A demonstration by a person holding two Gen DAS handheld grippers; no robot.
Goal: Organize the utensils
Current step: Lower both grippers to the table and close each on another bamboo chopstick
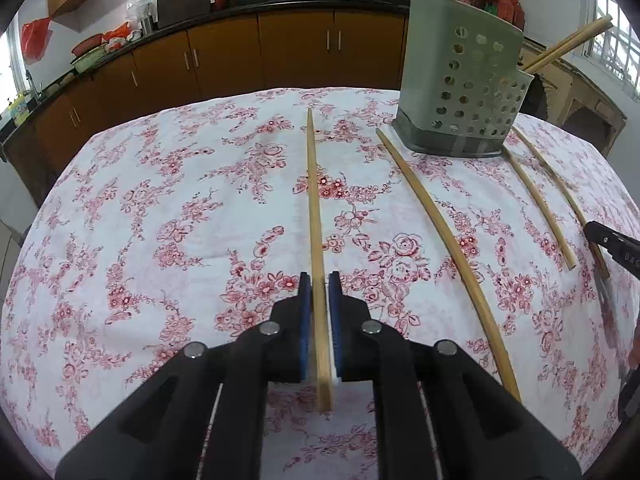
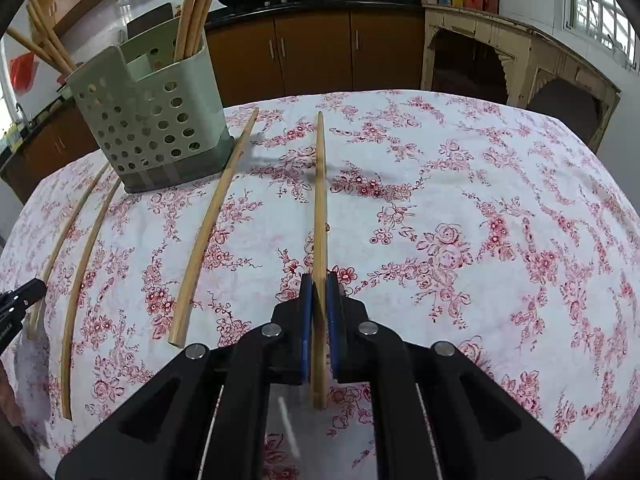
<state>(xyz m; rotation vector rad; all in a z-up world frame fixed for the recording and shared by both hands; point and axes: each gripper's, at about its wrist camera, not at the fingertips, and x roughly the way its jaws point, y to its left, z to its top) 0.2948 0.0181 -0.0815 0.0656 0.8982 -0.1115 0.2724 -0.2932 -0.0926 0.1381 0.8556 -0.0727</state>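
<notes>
Several bamboo chopsticks lie on the floral tablecloth. My left gripper (image 1: pixel 320 280) straddles one chopstick (image 1: pixel 314 208), with a small gap at each blue pad; the chopstick rests on the cloth. My right gripper (image 2: pixel 319 282) is shut on another chopstick (image 2: pixel 320 184), which points away from me, seemingly lifted off the cloth. A grey-green perforated utensil holder (image 1: pixel 460 92) stands at the back right of the left wrist view and at the back left of the right wrist view (image 2: pixel 152 120), with several chopsticks (image 2: pixel 196 4) upright in it.
More loose chopsticks lie beside the holder (image 1: pixel 444 236) (image 1: pixel 540 204) (image 2: pixel 208 232) (image 2: pixel 80 284). The right gripper's tip shows at the left view's right edge (image 1: pixel 612 240). Brown kitchen cabinets (image 1: pixel 280 48) and a worn wooden stand (image 2: pixel 500 56) lie beyond the table.
</notes>
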